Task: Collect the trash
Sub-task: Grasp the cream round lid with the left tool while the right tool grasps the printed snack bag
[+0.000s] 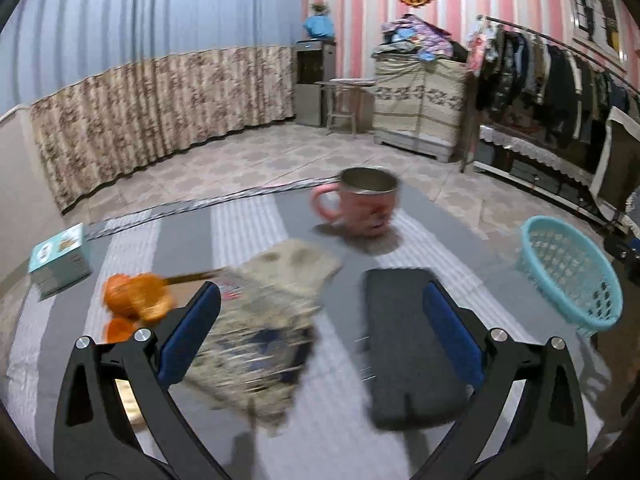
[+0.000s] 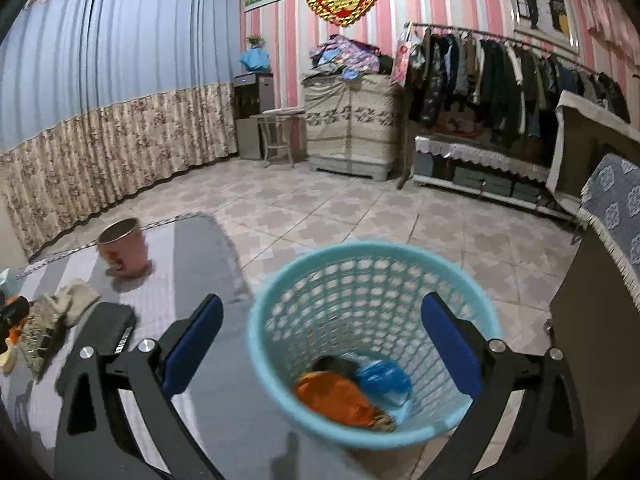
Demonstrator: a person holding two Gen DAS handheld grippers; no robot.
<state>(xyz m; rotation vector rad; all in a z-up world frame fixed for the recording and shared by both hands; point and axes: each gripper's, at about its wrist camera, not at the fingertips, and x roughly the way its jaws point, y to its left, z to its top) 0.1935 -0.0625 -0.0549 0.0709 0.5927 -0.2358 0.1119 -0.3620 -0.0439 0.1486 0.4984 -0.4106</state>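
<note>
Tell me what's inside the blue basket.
In the blue basket: an orange wrapper, a blue crumpled piece and something dark. Anything beneath them is covered.

1. I count one pink mug (image 1: 360, 208) on the striped table.
2. One teal mesh basket (image 2: 280, 320) beside it.
3. Three pieces of trash inside: one orange wrapper (image 2: 336, 398), one blue crumple (image 2: 384, 376), one dark item (image 2: 334, 364).
4. One black case (image 1: 408, 344).
5. One patterned cloth (image 1: 260, 328).
6. One teal box (image 1: 60, 260).
7. Two orange peels (image 1: 136, 296), too blurred to be sure.

Mug (image 1: 362, 206) behind cloth (image 1: 260, 320) on table (image 1: 248, 224); basket (image 1: 568, 270) rt.
</note>
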